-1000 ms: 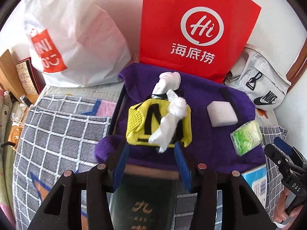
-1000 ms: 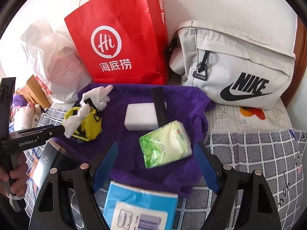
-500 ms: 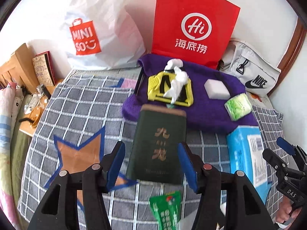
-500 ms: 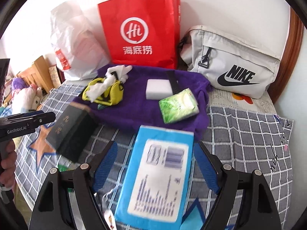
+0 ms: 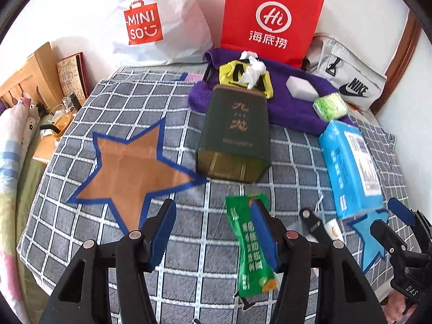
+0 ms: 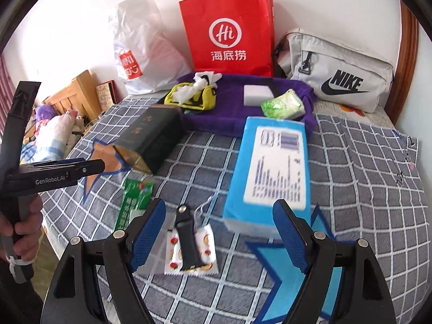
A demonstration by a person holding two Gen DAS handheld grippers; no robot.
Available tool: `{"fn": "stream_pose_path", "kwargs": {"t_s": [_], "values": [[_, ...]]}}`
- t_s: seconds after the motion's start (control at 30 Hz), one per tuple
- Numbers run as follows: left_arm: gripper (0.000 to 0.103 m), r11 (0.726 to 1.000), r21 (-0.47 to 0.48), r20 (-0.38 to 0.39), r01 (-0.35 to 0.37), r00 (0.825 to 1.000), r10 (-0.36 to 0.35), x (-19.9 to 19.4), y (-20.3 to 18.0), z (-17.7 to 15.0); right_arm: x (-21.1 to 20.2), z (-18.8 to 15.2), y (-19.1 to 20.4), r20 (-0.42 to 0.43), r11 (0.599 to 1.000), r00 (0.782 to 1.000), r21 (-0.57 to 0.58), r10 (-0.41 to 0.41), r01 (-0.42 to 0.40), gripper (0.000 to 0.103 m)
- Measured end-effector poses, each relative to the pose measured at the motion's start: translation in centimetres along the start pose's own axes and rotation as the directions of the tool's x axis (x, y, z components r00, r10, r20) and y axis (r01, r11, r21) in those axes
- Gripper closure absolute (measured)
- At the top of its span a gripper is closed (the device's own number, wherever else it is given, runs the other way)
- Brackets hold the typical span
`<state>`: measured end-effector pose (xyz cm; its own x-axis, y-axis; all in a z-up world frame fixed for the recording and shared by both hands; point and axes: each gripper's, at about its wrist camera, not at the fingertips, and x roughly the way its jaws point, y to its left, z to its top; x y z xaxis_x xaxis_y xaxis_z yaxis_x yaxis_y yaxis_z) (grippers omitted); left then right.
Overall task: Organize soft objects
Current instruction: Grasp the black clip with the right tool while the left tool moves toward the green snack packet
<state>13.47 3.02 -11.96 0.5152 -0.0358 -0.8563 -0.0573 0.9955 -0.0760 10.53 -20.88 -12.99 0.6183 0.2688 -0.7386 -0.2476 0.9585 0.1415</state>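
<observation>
Fuzzy purple towel (image 5: 291,108) is lying crumpled by the red bag (image 5: 270,19), w/ a white foam block (image 5: 301,87) and a crinkly green pack (image 5: 330,105) sitting on it. Left gripper (image 5: 213,232) and right gripper (image 6: 216,237) are both hanging released, empty, over the checked quilt (image 6: 364,175). Green sachet (image 5: 249,245) is partly hiding behind a left finger.

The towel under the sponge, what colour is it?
Purple towel, shown best in the right wrist view.

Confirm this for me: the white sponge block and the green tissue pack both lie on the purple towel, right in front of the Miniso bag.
Not quite. The white sponge block and green tissue pack do lie on the purple towel, but the right wrist view shows the red Hi bag behind it; the Miniso bag stands further left.
</observation>
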Motion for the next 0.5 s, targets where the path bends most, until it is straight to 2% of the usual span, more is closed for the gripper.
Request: {"fn": "stream_pose_path", "kwargs": {"t_s": [0.17,0.3,0.4,0.5], "values": [[0.048,1.0,0.009,-0.013,0.002,1.0,-0.001,0.4,-0.4,-1.6,0.3,-2.2,0.8,-0.014,1.0,1.0,-0.016,0.008,-0.008,0.027],[0.048,1.0,-0.001,-0.028,0.003,1.0,-0.003,1.2,-0.4,-2.5,0.8,-3.5,1.4,-0.025,0.999,1.0,-0.052,0.005,-0.006,0.046],[0.048,1.0,-0.024,-0.034,0.007,0.999,-0.008,1.9,0.0,-2.9,1.6,-4.2,1.8,-0.04,0.997,0.999,-0.077,0.017,-0.02,0.053],[0.048,0.999,-0.033,-0.051,0.016,0.999,-0.017,2.7,0.3,-3.3,2.7,-4.7,2.5,-0.061,0.994,0.998,-0.102,0.03,-0.036,0.067]]}}
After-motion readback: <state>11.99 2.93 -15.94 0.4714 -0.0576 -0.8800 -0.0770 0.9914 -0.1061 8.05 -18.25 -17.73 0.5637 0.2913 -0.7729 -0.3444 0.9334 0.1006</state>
